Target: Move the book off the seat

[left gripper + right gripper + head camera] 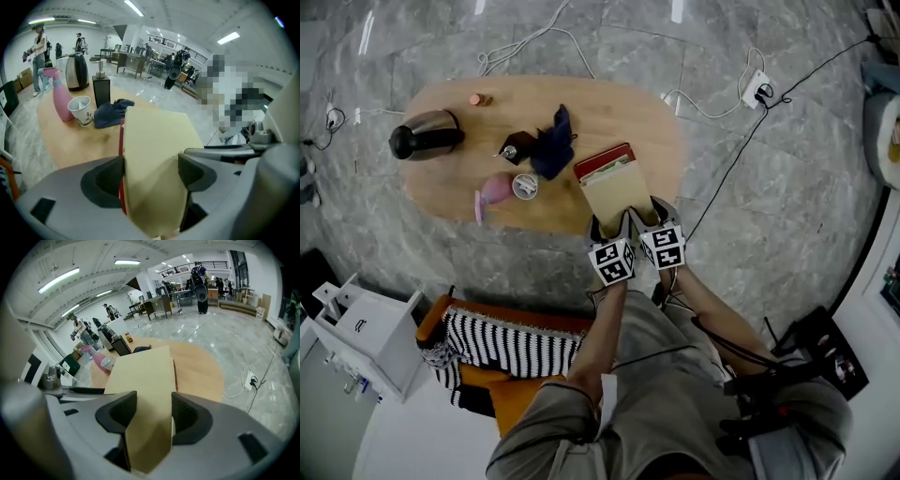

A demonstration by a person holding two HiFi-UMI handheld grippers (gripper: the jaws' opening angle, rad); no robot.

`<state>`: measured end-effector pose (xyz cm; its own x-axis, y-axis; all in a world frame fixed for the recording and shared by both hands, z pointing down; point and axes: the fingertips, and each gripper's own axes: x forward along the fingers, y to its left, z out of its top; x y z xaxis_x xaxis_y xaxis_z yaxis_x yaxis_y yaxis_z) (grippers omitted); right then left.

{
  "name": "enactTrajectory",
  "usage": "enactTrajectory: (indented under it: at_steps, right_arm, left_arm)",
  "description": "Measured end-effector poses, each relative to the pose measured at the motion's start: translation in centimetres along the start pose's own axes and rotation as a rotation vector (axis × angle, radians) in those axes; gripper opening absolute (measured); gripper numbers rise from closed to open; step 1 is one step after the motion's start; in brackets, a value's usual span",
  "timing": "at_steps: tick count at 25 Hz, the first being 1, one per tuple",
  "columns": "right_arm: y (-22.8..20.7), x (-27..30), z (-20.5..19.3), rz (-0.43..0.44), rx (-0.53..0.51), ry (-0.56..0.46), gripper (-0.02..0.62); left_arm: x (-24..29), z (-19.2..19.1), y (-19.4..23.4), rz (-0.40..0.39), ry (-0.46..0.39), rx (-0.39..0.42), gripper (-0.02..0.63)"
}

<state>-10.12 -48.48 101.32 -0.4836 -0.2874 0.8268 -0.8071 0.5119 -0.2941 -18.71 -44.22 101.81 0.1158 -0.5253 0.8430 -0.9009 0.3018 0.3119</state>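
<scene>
A book with a tan cover and a red spine hangs over the near edge of the oval wooden table. Both grippers hold its near end side by side. My left gripper is shut on the book, with a pad on each face. My right gripper is likewise shut on the book. The seat, an orange chair draped with a black-and-white striped cloth, stands below left with no book on it. The book's near edge is hidden between the jaws.
On the table stand a steel kettle, a pink spray bottle, a paper cup, a black dispenser and a dark blue cloth. A power strip and cables lie on the marble floor. A white cabinet stands at left.
</scene>
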Motion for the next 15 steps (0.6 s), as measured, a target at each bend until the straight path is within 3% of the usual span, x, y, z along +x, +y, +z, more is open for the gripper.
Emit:
enactTrajectory:
  at_steps: [7,11,15]
  right_arm:
    - [-0.2,2.1,-0.8,0.067,-0.008,-0.019,0.227]
    - [-1.2,1.4,-0.5,0.031,0.0,0.029,0.257]
    - [-0.8,-2.7,3.7,0.02,0.063,-0.048,0.256]
  left_arm:
    - [1.4,-0.6,0.9,0.0,-0.042,-0.004,0.379]
    - [1.1,-0.6,0.7,-0.008,0.029,0.016,0.38]
    - [-3.2,4.7,-0.2,-0.01,-0.073,0.057,0.379]
